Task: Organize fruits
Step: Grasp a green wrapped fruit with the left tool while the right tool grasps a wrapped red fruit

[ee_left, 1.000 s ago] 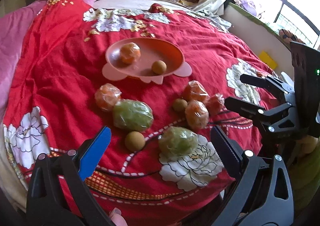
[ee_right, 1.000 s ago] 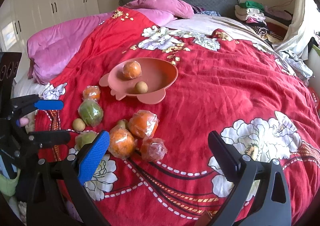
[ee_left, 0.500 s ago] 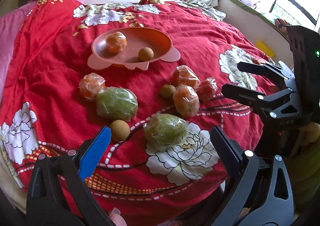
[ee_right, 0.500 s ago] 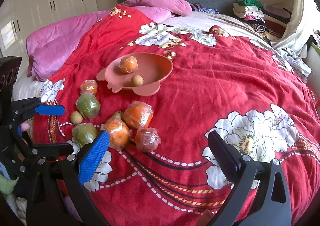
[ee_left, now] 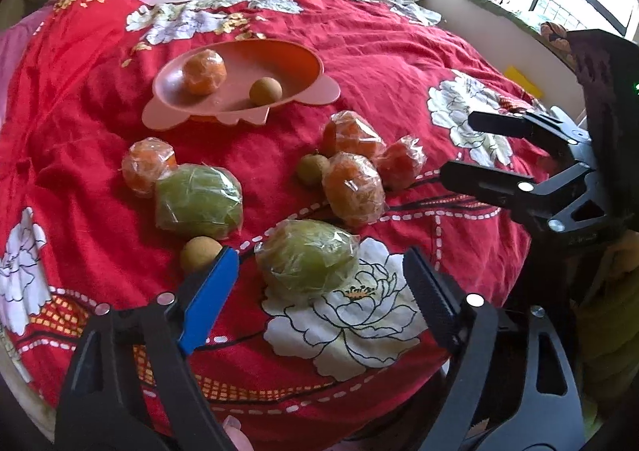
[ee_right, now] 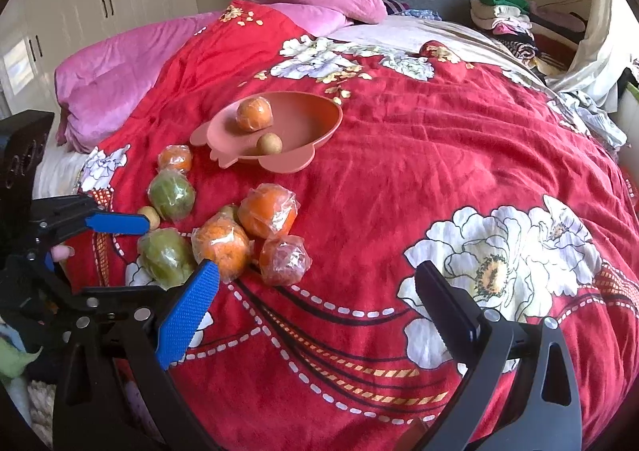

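Fruit lies scattered on the red quilt (ee_right: 419,171). Left gripper (ee_left: 319,271) hangs spread wide and empty, with a wrapped green fruit (ee_left: 307,257) between its tips. Right gripper (ee_right: 315,287) gapes too, holding nothing. At 12 o'clock from that green fruit, the pink plate (ee_left: 303,64) carries an orange (ee_left: 203,72) and a brown ball (ee_left: 265,91).

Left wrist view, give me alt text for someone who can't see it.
The open left gripper hovers just short of a plastic-wrapped green fruit on a red floral bedspread. Beyond lie more wrapped fruits and a pink dish holding a wrapped orange and a small brown fruit; the open right gripper enters from the right.
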{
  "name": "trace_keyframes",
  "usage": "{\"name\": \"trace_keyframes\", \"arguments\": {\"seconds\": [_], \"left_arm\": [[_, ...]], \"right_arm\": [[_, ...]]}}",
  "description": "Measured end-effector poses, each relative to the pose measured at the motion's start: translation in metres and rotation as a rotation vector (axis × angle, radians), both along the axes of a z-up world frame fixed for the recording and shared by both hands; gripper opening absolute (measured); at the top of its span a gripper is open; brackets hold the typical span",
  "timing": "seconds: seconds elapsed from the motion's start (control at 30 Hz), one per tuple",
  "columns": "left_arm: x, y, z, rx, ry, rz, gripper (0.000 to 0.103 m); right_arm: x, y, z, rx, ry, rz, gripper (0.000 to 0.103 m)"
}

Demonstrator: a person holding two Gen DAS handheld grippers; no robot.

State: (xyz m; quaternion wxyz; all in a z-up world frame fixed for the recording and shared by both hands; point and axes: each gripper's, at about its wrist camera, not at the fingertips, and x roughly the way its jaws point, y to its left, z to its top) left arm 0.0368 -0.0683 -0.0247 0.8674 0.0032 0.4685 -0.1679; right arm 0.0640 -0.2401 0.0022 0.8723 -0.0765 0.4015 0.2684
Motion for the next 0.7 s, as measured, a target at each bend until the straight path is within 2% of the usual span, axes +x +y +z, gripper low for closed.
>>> {"name": "trace_keyframes", "arguments": {"seconds": [0.1, 0.17, 0.33, 0.43, 0.5, 0.57, 0.7], "left_arm": [[0.002, 0.0, -0.004, 0.012, 0.001, 0.006, 0.072], [0.004, 0.0, -0.007, 0.02, 0.005, 0.007, 0.066], [0.006, -0.002, -0.011, 0.02, 0.008, -0.002, 0.062], [0.007, -0.003, -0.013, 0.023, 0.012, -0.007, 0.058], [0.008, -0.004, -0.015, 0.026, 0.013, -0.008, 0.057], [0.008, -0.004, -0.015, 0.029, 0.011, -0.01, 0.056], [0.009, -0.004, -0.016, 0.026, 0.011, -0.011, 0.054]], "right_arm": [[0.0, -0.001, -0.001, 0.005, 0.004, 0.008, 0.098], [0.001, -0.002, -0.003, 0.008, 0.01, 0.014, 0.097], [0.001, 0.002, -0.007, 0.004, 0.015, 0.038, 0.095], [0.004, 0.005, -0.01, 0.002, 0.027, 0.056, 0.077], [0.004, 0.008, -0.013, -0.001, 0.034, 0.064, 0.074], [0.005, 0.012, -0.016, -0.002, 0.042, 0.081, 0.062], [0.006, 0.019, -0.02, -0.004, 0.048, 0.11, 0.05]]}}
